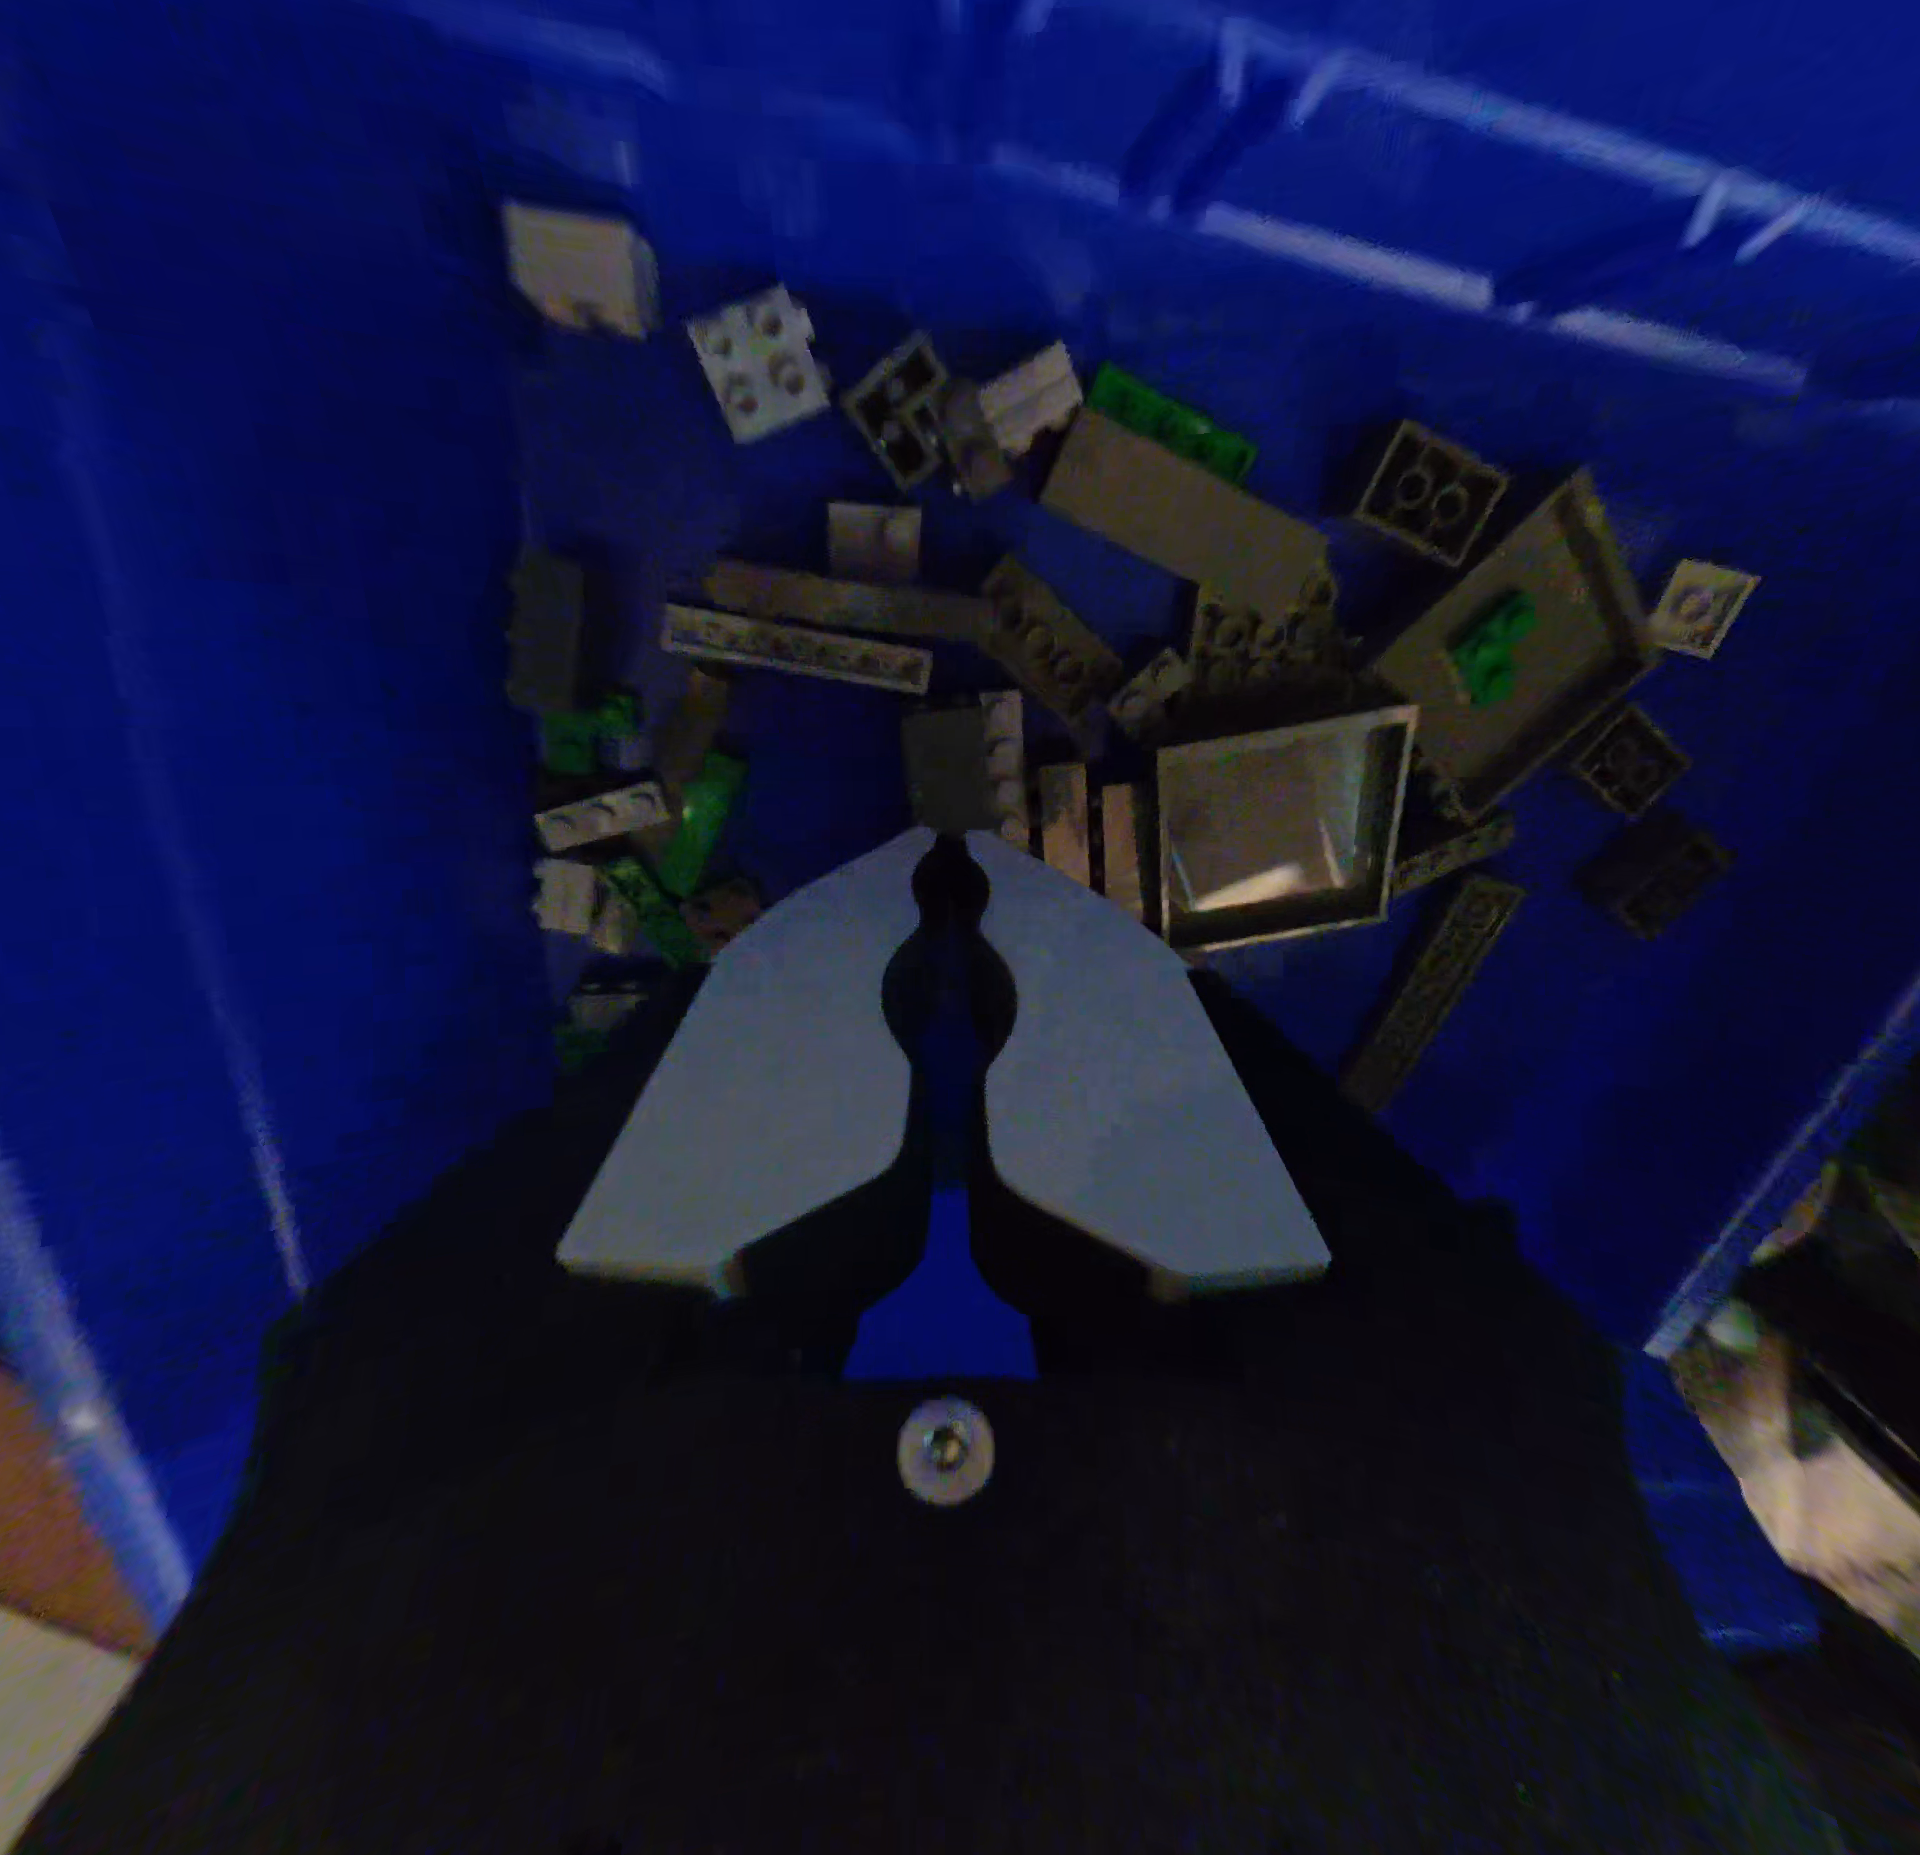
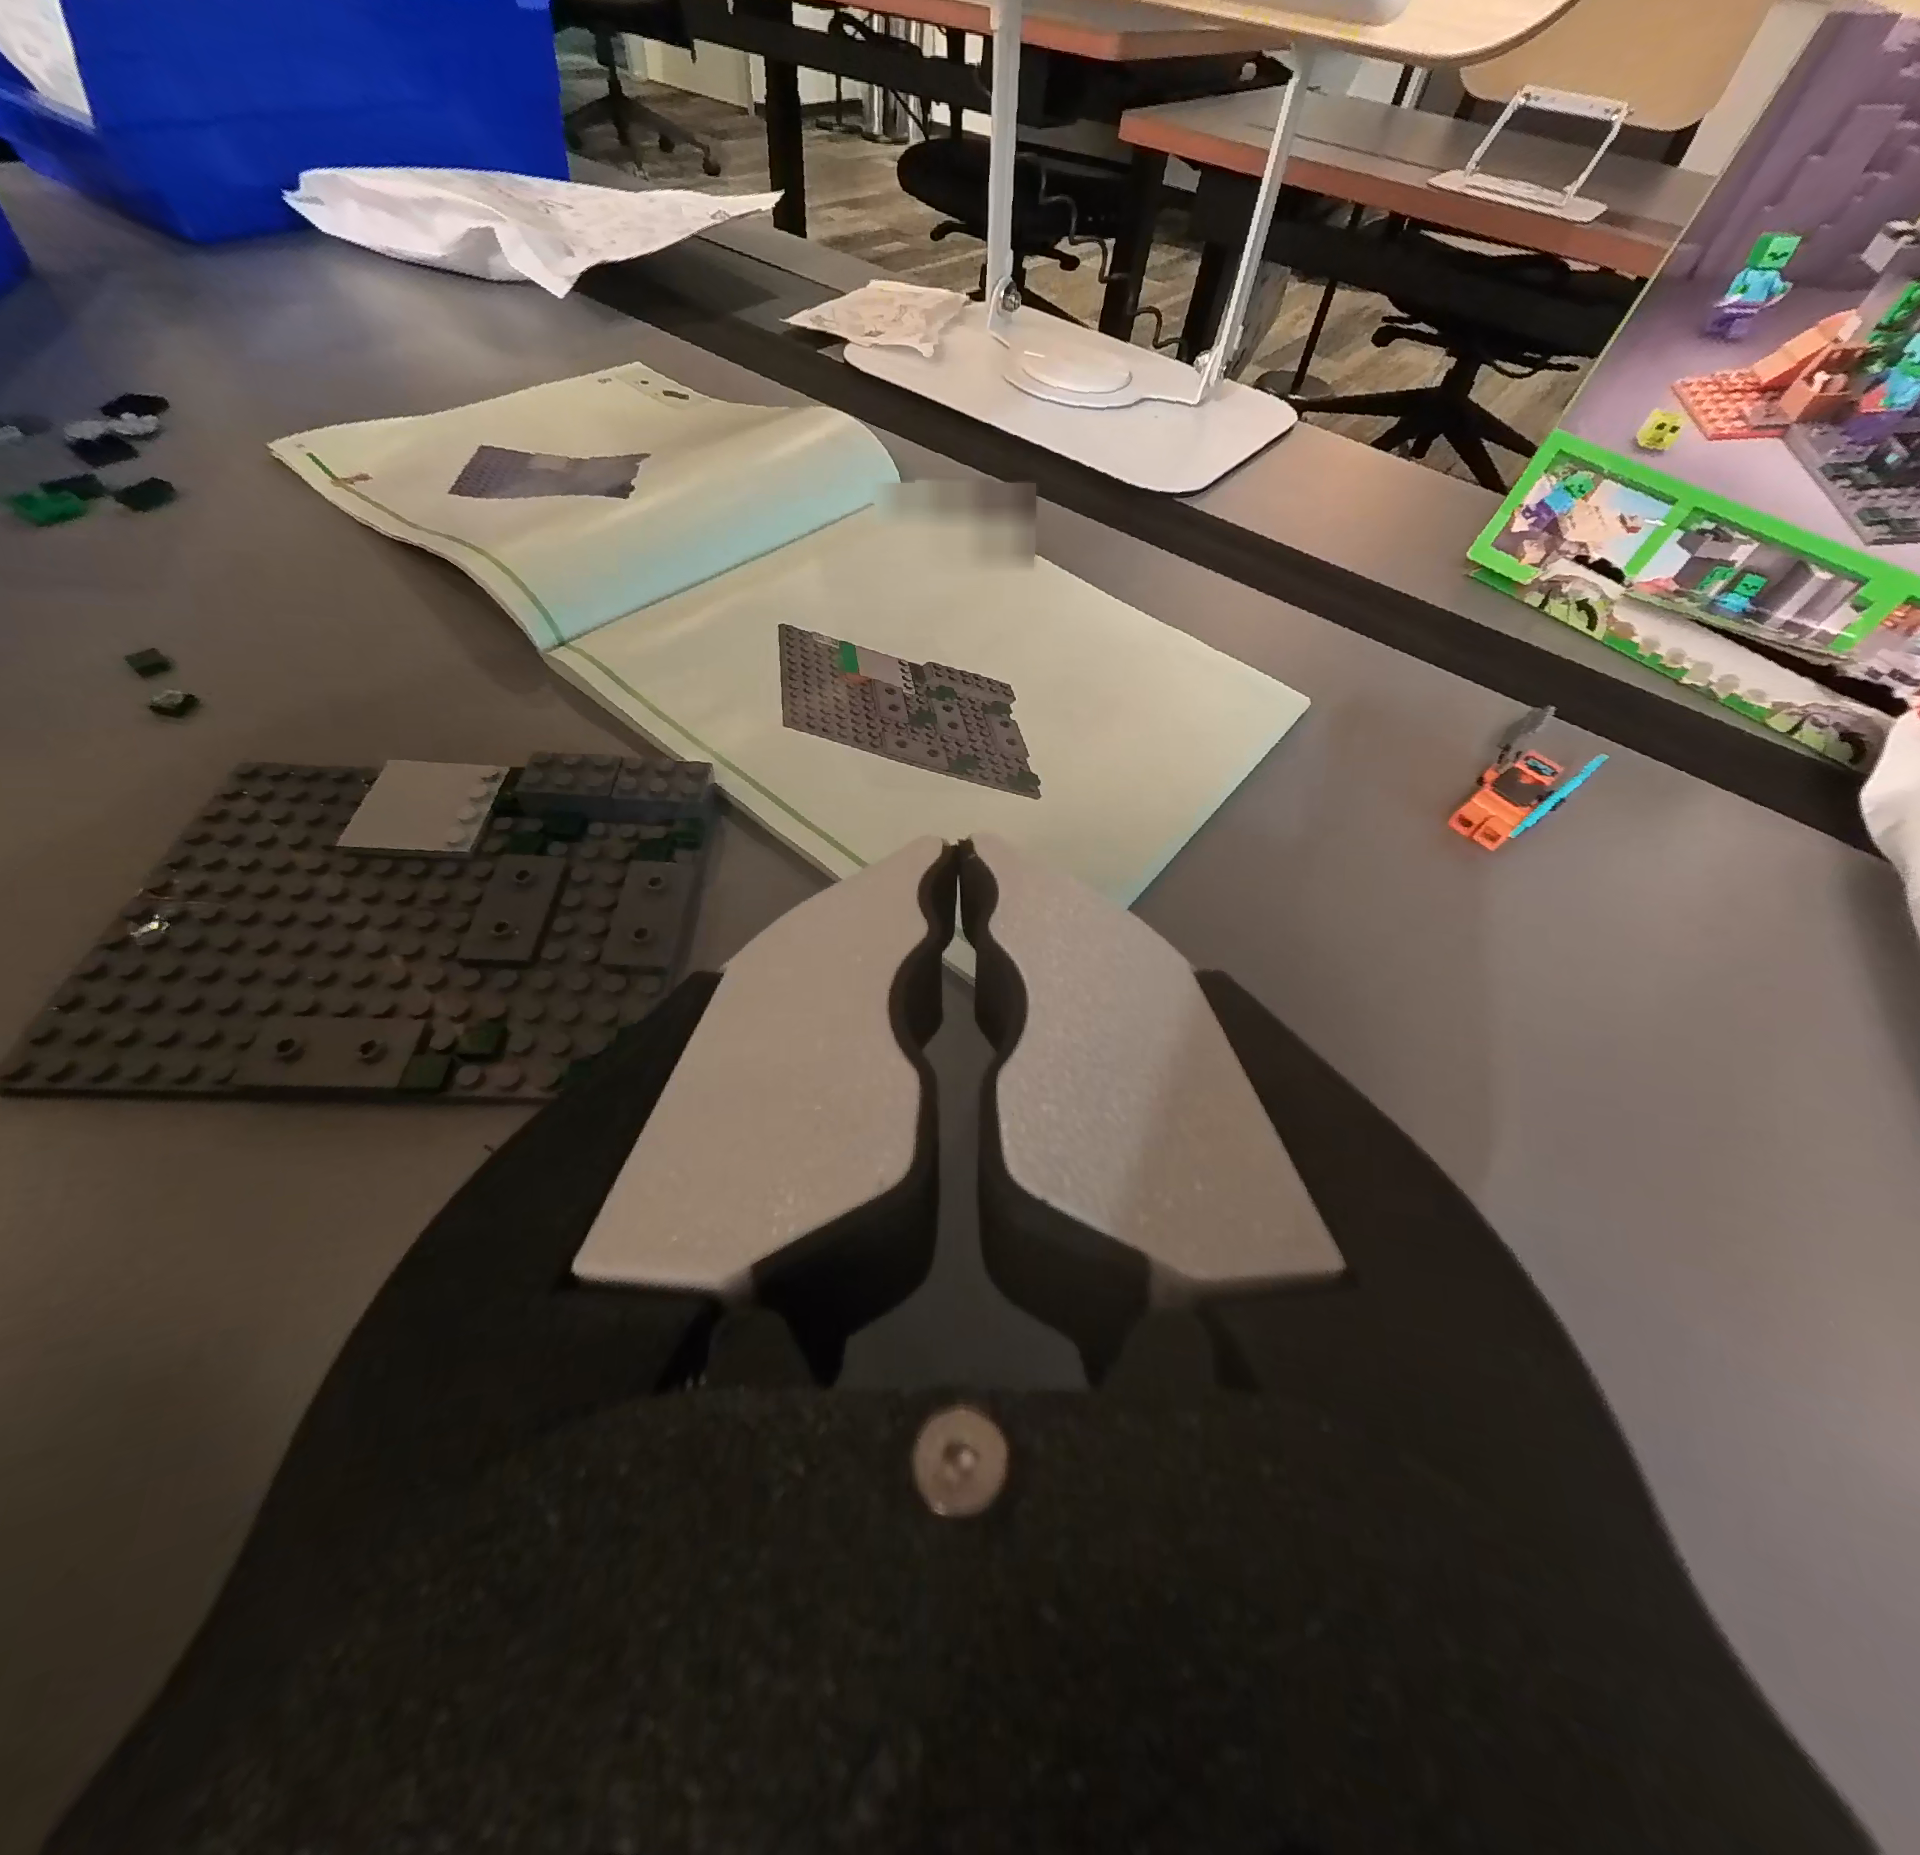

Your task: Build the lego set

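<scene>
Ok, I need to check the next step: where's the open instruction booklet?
In the right wrist view, the instruction booklet lies open on the grey table, just ahead of the right gripper, right of the dark baseplate.

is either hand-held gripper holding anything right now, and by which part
The left hand-held gripper pinches a small dark grey brick by its near end, over the blue bin. The right hand-held gripper is shut on nothing.

We count one dark grey baseplate (image 2: 312, 974), one open instruction booklet (image 2: 727, 600), one set box (image 2: 1756, 434), one orange minifigure (image 2: 1507, 797) and two crumpled paper sheets (image 2: 499, 216) on the table (image 2: 1455, 1078). One desk lamp (image 2: 1091, 392) stands behind. Two loose small tiles (image 2: 161, 678) lie apart. The blue bin (image 1: 312, 558) holds too many bricks (image 1: 1039, 642) to count surely, among them one clear window piece (image 1: 1283, 829).
</scene>
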Tool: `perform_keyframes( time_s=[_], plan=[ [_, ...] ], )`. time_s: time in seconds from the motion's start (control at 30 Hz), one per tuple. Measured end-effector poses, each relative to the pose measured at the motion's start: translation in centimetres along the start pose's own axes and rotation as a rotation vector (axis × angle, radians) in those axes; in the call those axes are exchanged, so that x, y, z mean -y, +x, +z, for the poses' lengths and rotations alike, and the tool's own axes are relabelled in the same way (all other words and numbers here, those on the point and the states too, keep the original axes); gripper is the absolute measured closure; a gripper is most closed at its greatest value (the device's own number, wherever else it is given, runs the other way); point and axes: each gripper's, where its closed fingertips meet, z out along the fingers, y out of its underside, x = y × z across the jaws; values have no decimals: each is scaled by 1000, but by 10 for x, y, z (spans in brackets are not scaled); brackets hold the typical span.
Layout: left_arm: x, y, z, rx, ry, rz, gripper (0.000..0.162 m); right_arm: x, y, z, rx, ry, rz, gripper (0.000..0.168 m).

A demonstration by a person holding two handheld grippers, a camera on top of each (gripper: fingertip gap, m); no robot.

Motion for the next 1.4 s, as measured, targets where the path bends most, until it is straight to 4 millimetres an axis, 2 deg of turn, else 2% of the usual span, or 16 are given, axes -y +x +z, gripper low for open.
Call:
perform_keyframes(
  time_s=[0.1, 0.2, 0.37, 0.57, 0.7, 0.83, 1.0, 1.1, 1.27, 1.4],
  plan=[
    [11, -22, -14, 131, 61, -7, 155, 1, 0, 0, 0, 2, -4, 168],
    [12, -39, -18, 228, 64, -18, 146, 1, 0, -1, -2, 4, -3, 168],
    [8, -52, -9, 299, 48, -128, 137, 1, 0, -1, 0, 2, -2, 168],
    [4, -55, 2, 296, 49, -209, 128, 1, 0, -1, 4, 4, 2, 168],
    [5, -60, 8, 308, 79, -265, 133, -1, -2, 0, 10, 1, 10, 168],
    [7, -60, 16, 284, 117, -311, 135, -2, -4, 1, 25, -3, 18, 168],
    [11, -61, 17, 281, 162, -342, 139, 1, -4, -1, 32, 12, 24, 168],
    [17, -53, 23, 209, 202, -371, 147, 3, -4, -3, 34, 21, 26, 168],
    [17, -50, 23, 197, 208, -376, 152, 4, -4, -4, 35, 28, 28, 168],
    [12, -31, 24, 112, 169, -347, 153, 5, -3, -5, 31, 31, 27, 168]
  ],
)
